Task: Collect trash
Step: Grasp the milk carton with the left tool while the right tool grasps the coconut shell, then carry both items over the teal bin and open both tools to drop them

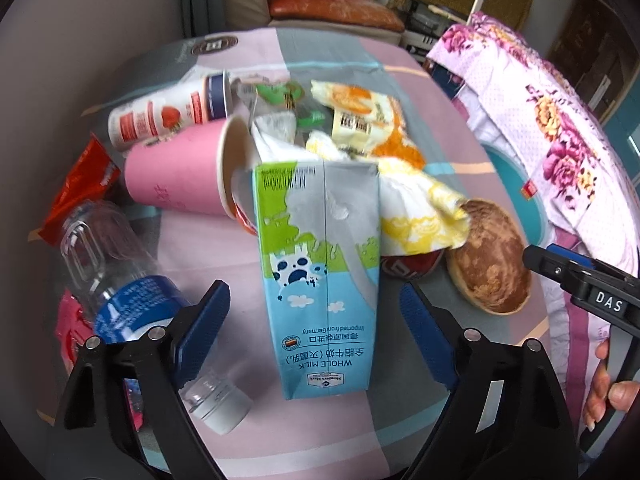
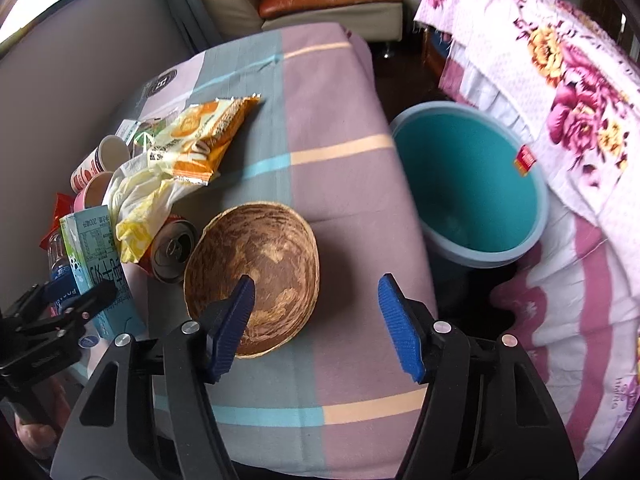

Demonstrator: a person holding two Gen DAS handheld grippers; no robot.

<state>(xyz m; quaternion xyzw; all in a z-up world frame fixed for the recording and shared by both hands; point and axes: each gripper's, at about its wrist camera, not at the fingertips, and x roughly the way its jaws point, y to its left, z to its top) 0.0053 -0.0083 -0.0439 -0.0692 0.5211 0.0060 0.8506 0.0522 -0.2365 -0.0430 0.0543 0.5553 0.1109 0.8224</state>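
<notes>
A blue-and-green milk carton (image 1: 320, 272) lies on the checked tablecloth among the trash. My left gripper (image 1: 314, 300) is open around its lower half, and both blue pads stand clear of its sides. A brown wooden bowl (image 2: 256, 248) sits near the table's right edge. My right gripper (image 2: 316, 284) is open over the bowl's near rim, with one finger above the inside and the other outside. Neither pad presses on it. A teal bin (image 2: 468, 184) stands on the floor beside the table.
Around the carton lie a clear plastic bottle (image 1: 120, 280), a pink paper cup (image 1: 176, 176), a yogurt bottle (image 1: 168, 114), an orange snack wrapper (image 1: 368, 120), a yellow napkin (image 1: 416, 212) and a soda can (image 2: 174, 250). A floral cloth (image 2: 560, 80) hangs to the right.
</notes>
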